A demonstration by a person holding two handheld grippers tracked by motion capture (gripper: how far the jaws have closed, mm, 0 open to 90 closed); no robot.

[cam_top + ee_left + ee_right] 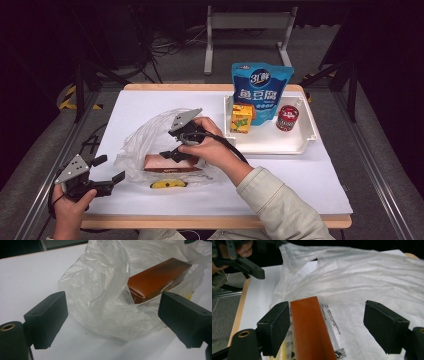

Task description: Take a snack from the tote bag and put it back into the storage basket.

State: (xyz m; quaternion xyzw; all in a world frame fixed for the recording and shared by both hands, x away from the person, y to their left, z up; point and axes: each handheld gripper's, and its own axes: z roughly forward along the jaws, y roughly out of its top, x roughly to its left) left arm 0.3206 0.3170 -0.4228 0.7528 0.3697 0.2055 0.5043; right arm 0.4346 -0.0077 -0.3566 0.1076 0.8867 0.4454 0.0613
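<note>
The brown carton (167,163) lies flat on the white desk (300,175), inside the clear plastic bag (145,140). Its long axis runs left to right across the desk, parallel to the near edge, and one end points to the left tool (111,170). The right tool (176,154) is over the carton with jaws wide apart; in the right gripper view one jaw sits just beside the carton's long side. The left tool is near the bag's left edge, jaws also apart and holding nothing. A yellow packet (168,184) lies under the bag, just in front of the carton
</note>
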